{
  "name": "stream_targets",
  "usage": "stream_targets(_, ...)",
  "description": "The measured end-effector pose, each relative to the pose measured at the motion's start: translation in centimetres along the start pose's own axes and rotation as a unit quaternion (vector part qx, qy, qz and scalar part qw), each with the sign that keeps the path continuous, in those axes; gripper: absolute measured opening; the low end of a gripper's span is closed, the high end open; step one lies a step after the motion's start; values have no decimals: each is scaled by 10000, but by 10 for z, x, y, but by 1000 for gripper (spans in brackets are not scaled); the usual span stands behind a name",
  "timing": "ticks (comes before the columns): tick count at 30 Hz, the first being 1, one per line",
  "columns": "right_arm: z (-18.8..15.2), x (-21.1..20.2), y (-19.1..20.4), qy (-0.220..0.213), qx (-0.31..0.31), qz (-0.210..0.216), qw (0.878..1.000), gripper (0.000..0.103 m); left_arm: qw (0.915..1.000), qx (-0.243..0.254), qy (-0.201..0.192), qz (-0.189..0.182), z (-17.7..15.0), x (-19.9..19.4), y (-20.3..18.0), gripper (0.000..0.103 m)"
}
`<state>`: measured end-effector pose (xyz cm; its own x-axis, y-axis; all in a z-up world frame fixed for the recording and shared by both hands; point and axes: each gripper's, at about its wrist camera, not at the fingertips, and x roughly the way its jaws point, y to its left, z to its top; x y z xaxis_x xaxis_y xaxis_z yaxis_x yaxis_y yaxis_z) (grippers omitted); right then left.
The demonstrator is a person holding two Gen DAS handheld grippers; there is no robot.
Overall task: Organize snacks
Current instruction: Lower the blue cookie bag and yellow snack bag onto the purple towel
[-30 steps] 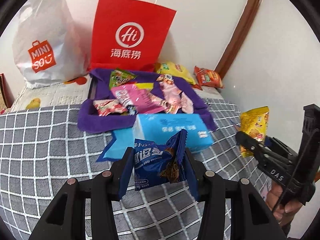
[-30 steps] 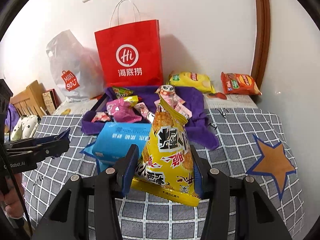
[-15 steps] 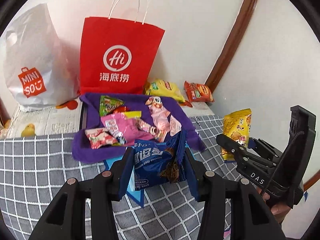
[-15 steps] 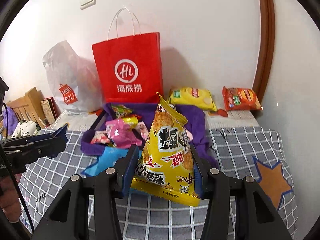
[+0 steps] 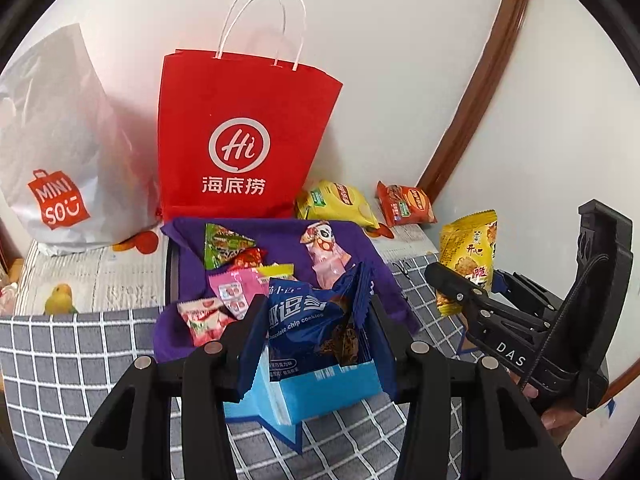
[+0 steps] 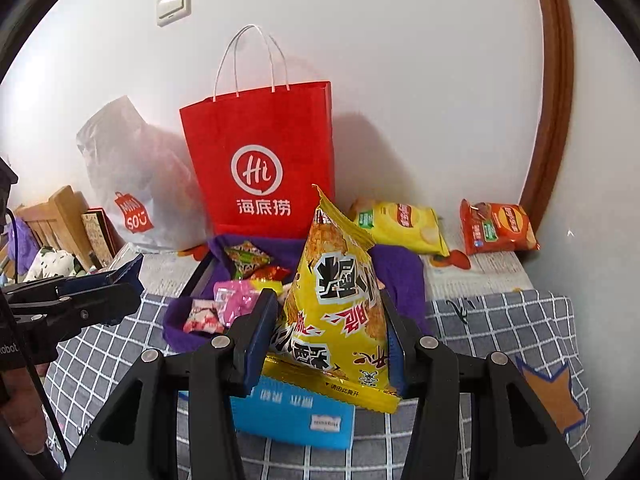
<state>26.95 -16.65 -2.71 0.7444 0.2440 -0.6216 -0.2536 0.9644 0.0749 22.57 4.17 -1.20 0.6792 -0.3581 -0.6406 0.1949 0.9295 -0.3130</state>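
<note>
My left gripper (image 5: 316, 332) is shut on a dark blue chocolate chip cookie packet (image 5: 308, 320), held above a light blue tissue pack (image 5: 320, 394). My right gripper (image 6: 328, 328) is shut on a yellow snack bag (image 6: 340, 304) with black characters; that bag (image 5: 470, 256) also shows at the right of the left wrist view. Behind both lies a purple cloth-lined tray (image 5: 280, 232) with several small sweets: a green packet (image 5: 222, 246), a pink packet (image 5: 240, 286) and a panda-print packet (image 5: 324, 252).
A red paper bag (image 5: 240, 140) and a white plastic bag (image 5: 52, 152) stand against the wall. A yellow chip bag (image 6: 404, 226) and an orange chip bag (image 6: 496, 226) lie at the back right. A grey checked cloth (image 6: 500, 320) covers the surface.
Both grippers have lifted and drawn closer to the purple tray with their packets; the red bag and tray now sit lower and larger in both views.
</note>
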Motion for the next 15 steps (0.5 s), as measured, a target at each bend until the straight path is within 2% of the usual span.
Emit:
stream_targets(10, 31, 29, -4, -36, 59, 51, 10000, 49, 9999, -84, 74, -86, 34, 27, 12, 46)
stream_targets(15, 44, 46, -2, -25, 41, 85, 10000, 49, 9999, -66, -14, -83, 53, 35, 14, 46)
